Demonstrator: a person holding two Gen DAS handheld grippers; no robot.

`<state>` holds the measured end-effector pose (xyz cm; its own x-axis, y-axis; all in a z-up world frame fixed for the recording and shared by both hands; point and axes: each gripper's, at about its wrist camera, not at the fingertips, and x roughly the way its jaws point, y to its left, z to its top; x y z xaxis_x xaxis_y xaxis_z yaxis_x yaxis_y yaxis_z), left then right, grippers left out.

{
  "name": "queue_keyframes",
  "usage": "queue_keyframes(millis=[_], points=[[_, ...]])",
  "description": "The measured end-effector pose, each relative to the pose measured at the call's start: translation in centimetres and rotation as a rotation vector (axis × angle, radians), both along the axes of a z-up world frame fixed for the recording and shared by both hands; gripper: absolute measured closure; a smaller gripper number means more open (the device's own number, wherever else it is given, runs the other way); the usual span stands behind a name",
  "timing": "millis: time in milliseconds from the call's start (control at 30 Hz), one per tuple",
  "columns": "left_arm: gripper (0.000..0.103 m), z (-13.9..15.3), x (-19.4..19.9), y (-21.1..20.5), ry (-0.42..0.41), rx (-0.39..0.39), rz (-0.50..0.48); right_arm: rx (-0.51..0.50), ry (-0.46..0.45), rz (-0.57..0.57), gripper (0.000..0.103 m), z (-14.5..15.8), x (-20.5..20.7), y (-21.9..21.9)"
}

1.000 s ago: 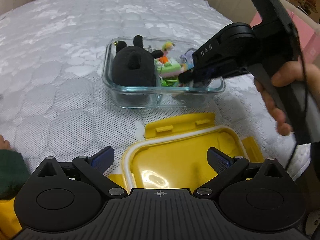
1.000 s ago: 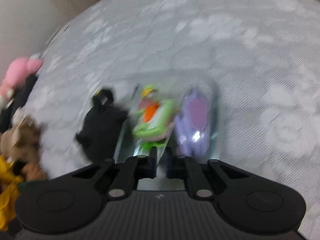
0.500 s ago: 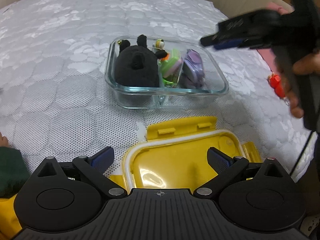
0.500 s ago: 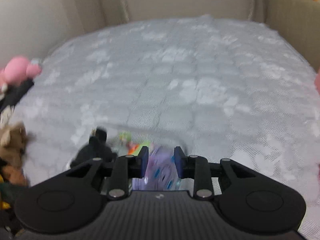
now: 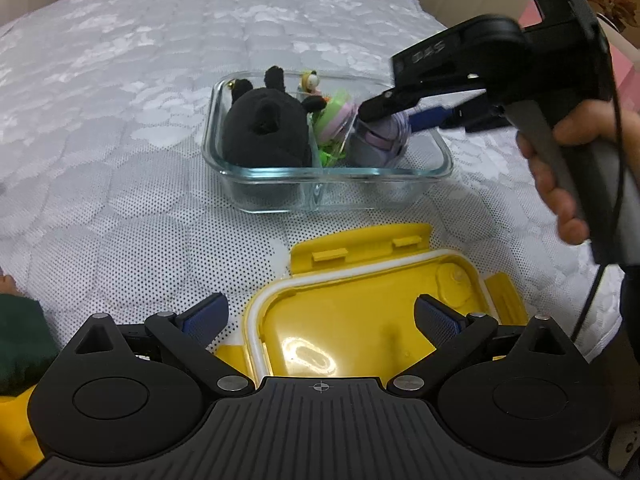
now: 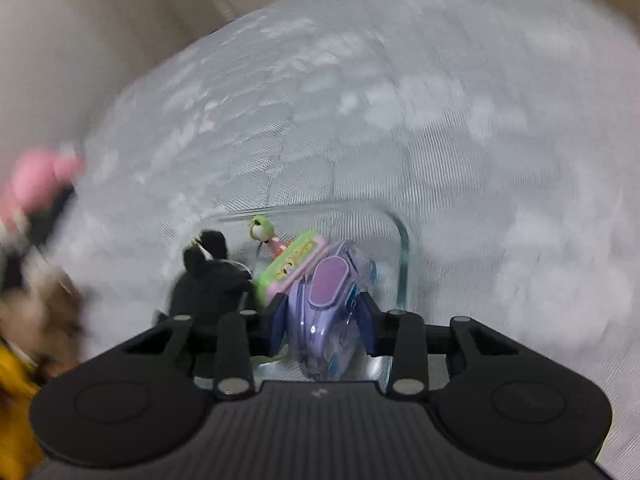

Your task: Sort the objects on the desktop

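Note:
A divided glass container [image 5: 434,168] sits mid-table. Its left part holds a black plush toy [image 5: 266,132]. Its right part holds a green and pink toy [image 5: 334,118] and a purple translucent toy [image 5: 380,142]. My right gripper [image 5: 404,114] reaches into the right part; in its own view the fingers [image 6: 280,322] stand either side of the purple toy [image 6: 326,312], jaws partly open, touching or nearly so. My left gripper [image 5: 320,316] is open and empty above a yellow lid [image 5: 360,320].
The table wears a white quilted cover [image 5: 120,120]. Plush toys, pink [image 6: 36,176] and brown [image 6: 44,312], lie at the left in the right wrist view. A pink box [image 5: 632,76] stands at the far right.
My right gripper rose away from the container, then came back down into its right part with the jaws wider, now around the purple toy. My left gripper has stayed put.

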<state>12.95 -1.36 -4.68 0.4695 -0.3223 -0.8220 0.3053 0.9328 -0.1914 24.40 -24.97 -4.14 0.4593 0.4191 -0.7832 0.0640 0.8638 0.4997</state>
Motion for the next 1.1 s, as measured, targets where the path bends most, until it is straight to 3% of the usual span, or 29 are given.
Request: queue_keyframes(millis=[33,100,267,333,400,500,567,667,833,1000,1100], points=[[0.002,0.0,0.0,0.0,-0.002,0.001,-0.001,0.051,0.032,-0.011,0.064,-0.4,0.0,-0.6],[0.002,0.0,0.0,-0.1,-0.002,0.004,-0.004,0.029,0.042,0.031,0.064,-0.2,0.1,-0.5],[0.002,0.1,0.0,-0.2,-0.004,0.01,-0.006,-0.255,-0.185,0.064,0.064,3.8,-1.8,2.2],[0.002,0.1,0.0,-0.2,-0.005,0.01,-0.005,-0.245,-0.248,0.089,0.064,4.7,-2.0,3.0],[0.002,0.1,0.1,-0.1,-0.005,0.009,-0.003,-0.21,-0.228,0.132,0.064,4.4,-1.7,3.7],[0.002,0.2,0.2,0.1,-0.005,0.009,0.007,-0.269,-0.123,0.153,0.067,2.2,-0.9,4.5],[0.002,0.5,0.3,0.3,-0.011,0.012,0.017,-0.29,-0.099,0.141,0.071,1.1,-0.8,4.0],[0.002,1.5,0.9,0.7,-0.025,-0.002,0.038,-0.229,-0.119,0.105,0.07,1.5,-1.7,2.2],[0.002,3.5,2.8,0.9,-0.029,-0.065,0.093,-0.108,-0.244,0.061,0.07,3.2,-2.9,-0.1],[0.002,3.4,2.0,-0.3,-0.034,-0.021,0.055,-0.011,-0.276,0.224,0.07,4.0,-0.6,4.0],[0.002,2.1,1.0,-0.4,-0.004,0.019,0.031,0.014,-0.165,0.342,0.075,2.4,1.2,7.9]])
